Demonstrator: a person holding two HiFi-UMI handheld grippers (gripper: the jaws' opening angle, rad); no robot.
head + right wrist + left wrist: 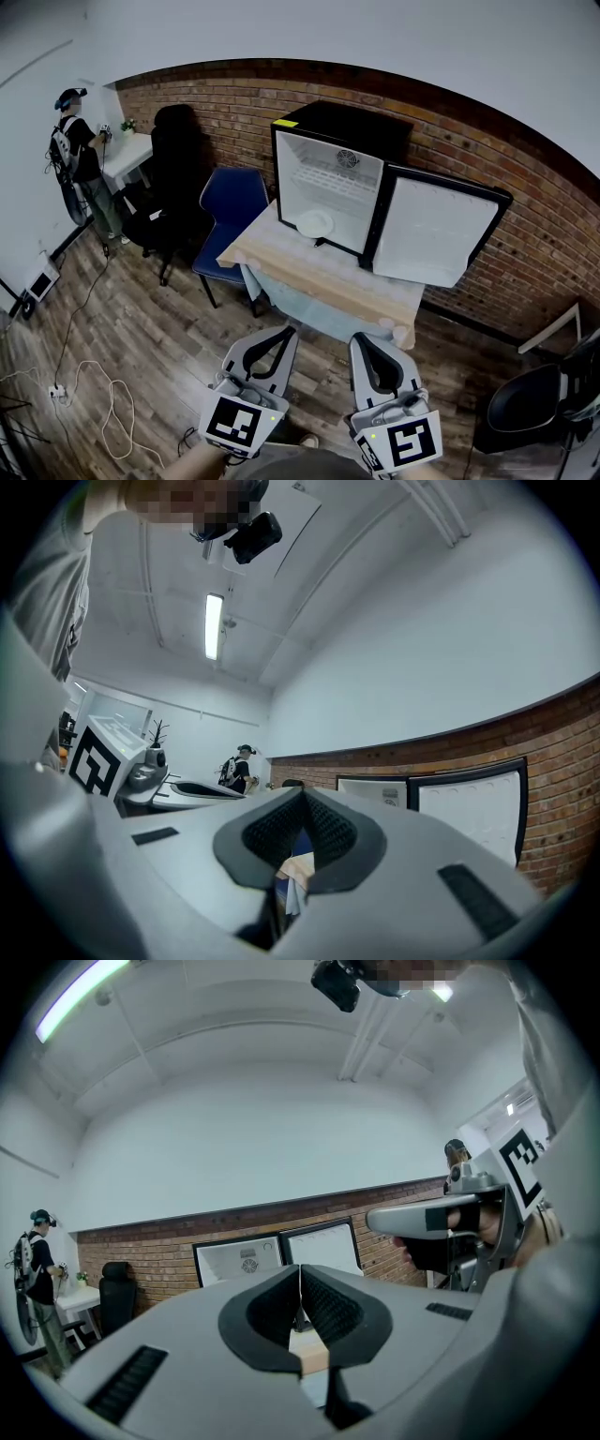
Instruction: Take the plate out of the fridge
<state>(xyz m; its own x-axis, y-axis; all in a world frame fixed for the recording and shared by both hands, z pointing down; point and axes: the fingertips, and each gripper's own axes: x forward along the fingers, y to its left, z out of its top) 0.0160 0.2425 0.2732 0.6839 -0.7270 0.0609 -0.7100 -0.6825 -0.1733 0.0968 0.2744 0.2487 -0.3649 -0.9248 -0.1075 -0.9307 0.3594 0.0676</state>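
A small black fridge (342, 178) stands on a wooden table (319, 272) against the brick wall, its door (433, 230) swung open to the right. A white plate (315, 223) lies on the fridge's floor near the front edge. My left gripper (284, 330) and right gripper (364, 339) hang side by side low in the head view, well short of the table, both shut and empty. The fridge (239, 1262) appears far off in the left gripper view, and again as the fridge (375, 791) in the right gripper view.
A blue chair (231, 208) and a black office chair (172, 169) stand left of the table. A person (80, 159) stands at a white desk far left. Cables (94, 394) lie on the wooden floor. Another black chair (539, 403) sits at the right edge.
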